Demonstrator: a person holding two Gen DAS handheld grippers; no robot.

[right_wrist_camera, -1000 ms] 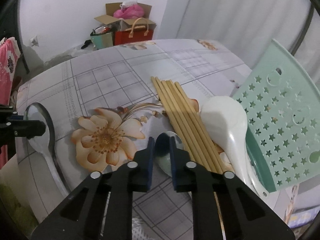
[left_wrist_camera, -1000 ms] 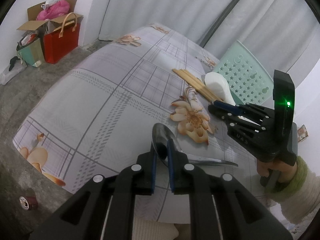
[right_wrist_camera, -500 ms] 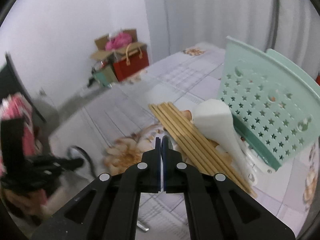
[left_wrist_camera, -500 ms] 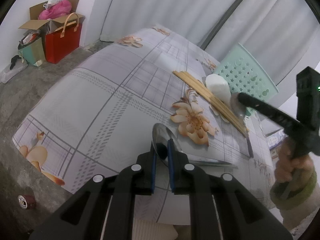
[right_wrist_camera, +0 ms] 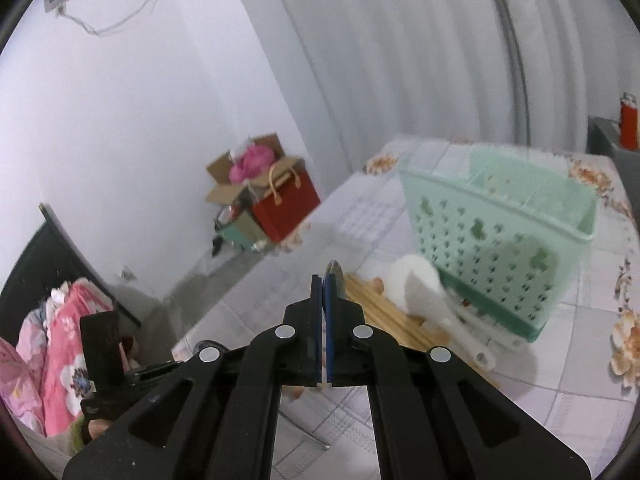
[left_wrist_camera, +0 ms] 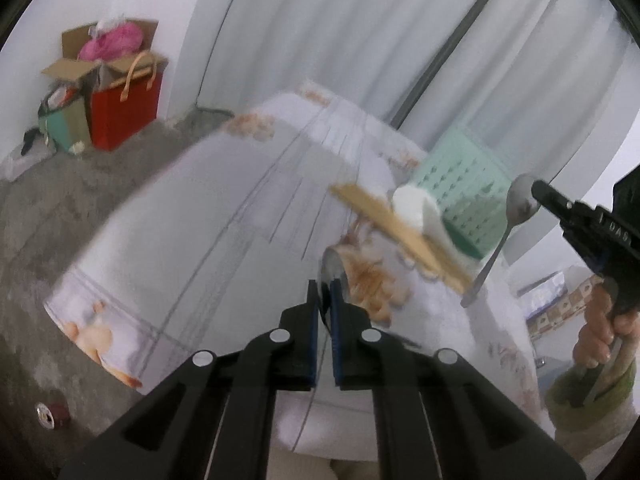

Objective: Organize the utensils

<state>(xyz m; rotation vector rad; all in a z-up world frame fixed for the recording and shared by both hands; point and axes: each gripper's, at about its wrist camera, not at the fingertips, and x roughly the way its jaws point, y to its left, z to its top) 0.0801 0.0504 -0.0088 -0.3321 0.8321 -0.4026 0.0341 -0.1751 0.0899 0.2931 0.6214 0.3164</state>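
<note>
My left gripper [left_wrist_camera: 324, 290] has a metal spoon [left_wrist_camera: 333, 266] by its bowl, and its jaws are closing tight on it, just above the floral tablecloth [left_wrist_camera: 200, 220]. My right gripper [right_wrist_camera: 324, 280] is shut on a second metal spoon [right_wrist_camera: 335, 270]. In the left wrist view that spoon [left_wrist_camera: 520, 202] hangs handle down in the air beside the green basket [left_wrist_camera: 460, 184]. The upright green basket [right_wrist_camera: 500, 240] stands on the table. A white ladle [right_wrist_camera: 416, 288] and several wooden chopsticks [right_wrist_camera: 384, 312] lie against its near side.
Cardboard boxes and a red bag [right_wrist_camera: 288, 204] sit on the floor past the table's far edge. Pink bedding [right_wrist_camera: 60, 340] lies at the left. A red bottle [right_wrist_camera: 628, 124] stands on a unit at far right. A small can [left_wrist_camera: 52, 414] lies on the floor.
My right gripper shut on its spoon by the chopsticks, rose and rolled; the spoon now hangs in the air. My left gripper lifted its spoon off the cloth.
</note>
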